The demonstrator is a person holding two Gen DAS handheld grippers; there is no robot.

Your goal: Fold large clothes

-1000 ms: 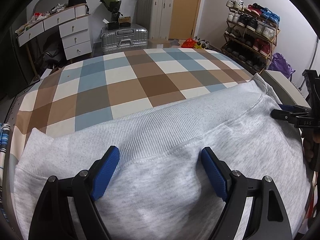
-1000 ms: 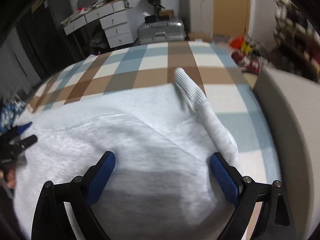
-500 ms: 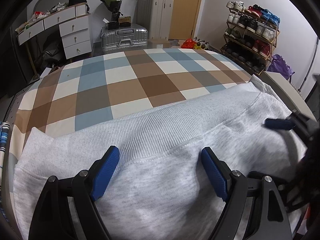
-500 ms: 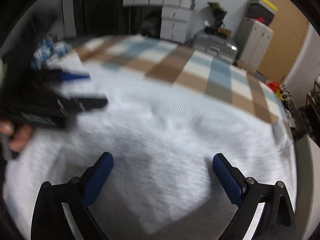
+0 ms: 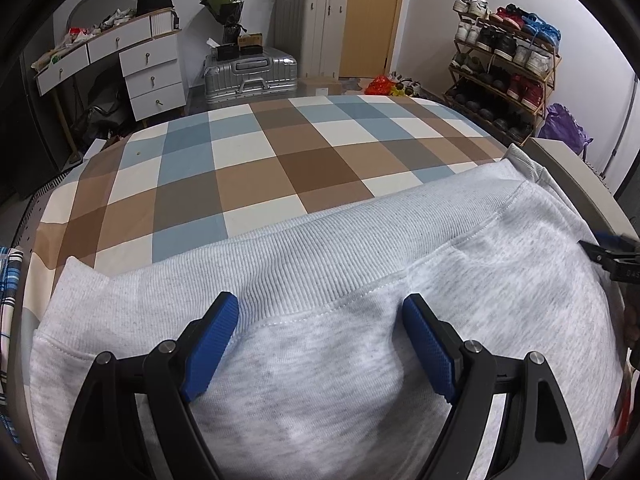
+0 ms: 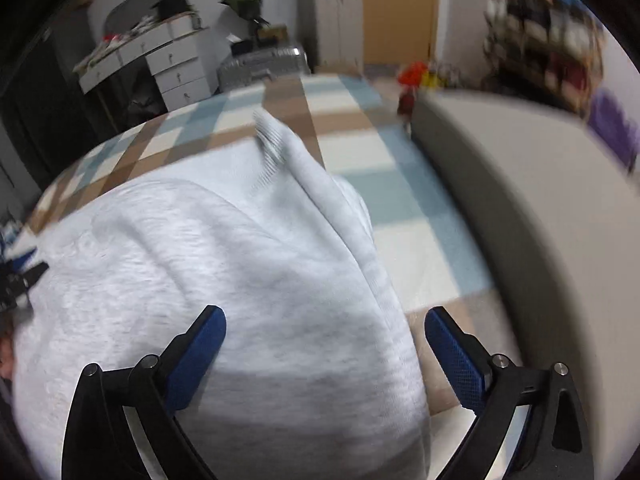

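Note:
A light grey sweatshirt (image 5: pixel 360 272) lies spread on a bed with a blue, brown and cream checked cover (image 5: pixel 256 168). Its ribbed hem band (image 5: pixel 280 256) runs across the left wrist view. My left gripper (image 5: pixel 320 312) hovers open just behind that band, blue pads wide apart, nothing pinched. In the blurred right wrist view my right gripper (image 6: pixel 326 356) is open over the sweatshirt's (image 6: pixel 224 264) right edge. A sleeve with a ribbed cuff (image 6: pixel 272 140) lies folded along that edge. The right gripper's tip (image 5: pixel 612 252) shows at the left view's right margin.
A grey padded bed frame (image 6: pixel 520 220) rises close on the right. Beyond the bed's far end stand a white drawer desk (image 5: pixel 152 72), silver suitcases (image 5: pixel 252 76) and a shoe rack (image 5: pixel 504 60). The left gripper (image 6: pixel 20 280) shows at the right view's left margin.
The right gripper swung left over the sweatshirt's middle, then came back to its right edge near the folded sleeve. The left gripper and the sweatshirt have not moved.

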